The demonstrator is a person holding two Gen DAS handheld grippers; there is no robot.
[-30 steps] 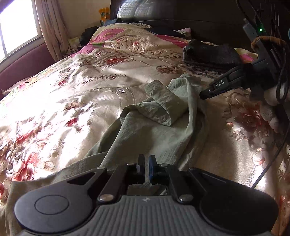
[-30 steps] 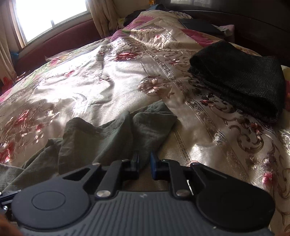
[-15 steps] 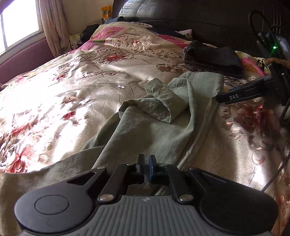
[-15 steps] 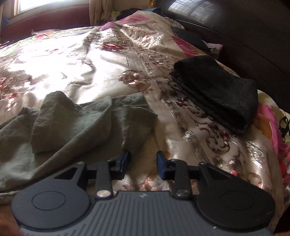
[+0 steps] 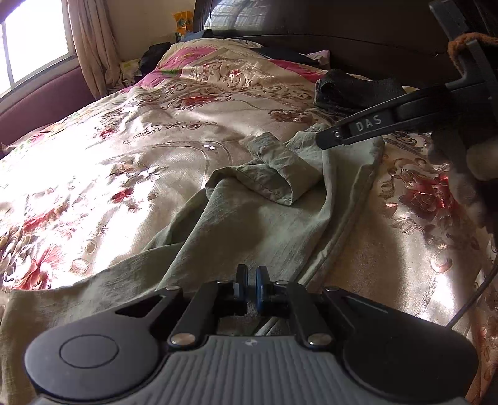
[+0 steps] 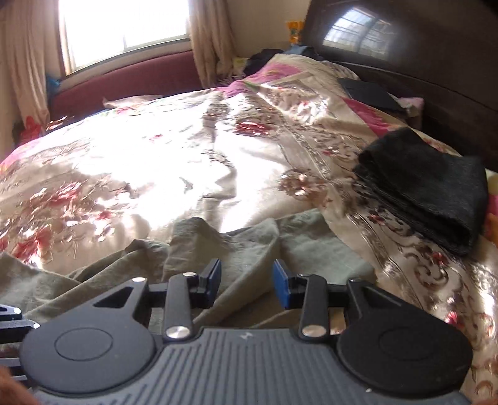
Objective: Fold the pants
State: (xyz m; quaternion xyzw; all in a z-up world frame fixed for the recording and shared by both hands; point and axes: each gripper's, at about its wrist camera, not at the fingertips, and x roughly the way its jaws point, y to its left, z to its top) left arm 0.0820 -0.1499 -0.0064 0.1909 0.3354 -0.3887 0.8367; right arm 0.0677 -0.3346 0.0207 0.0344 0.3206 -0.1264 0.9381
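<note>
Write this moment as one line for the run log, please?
left gripper: shut on pants | right gripper: just been opening, nothing between fingers | pants: rumpled on bedspread | fold: unfinished

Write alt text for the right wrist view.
The open right gripper hovers over rumpled olive-green pants on a floral bedspread, nothing between its blue pads. A folded dark cloth lies to the right, a sunlit window behind.
</note>
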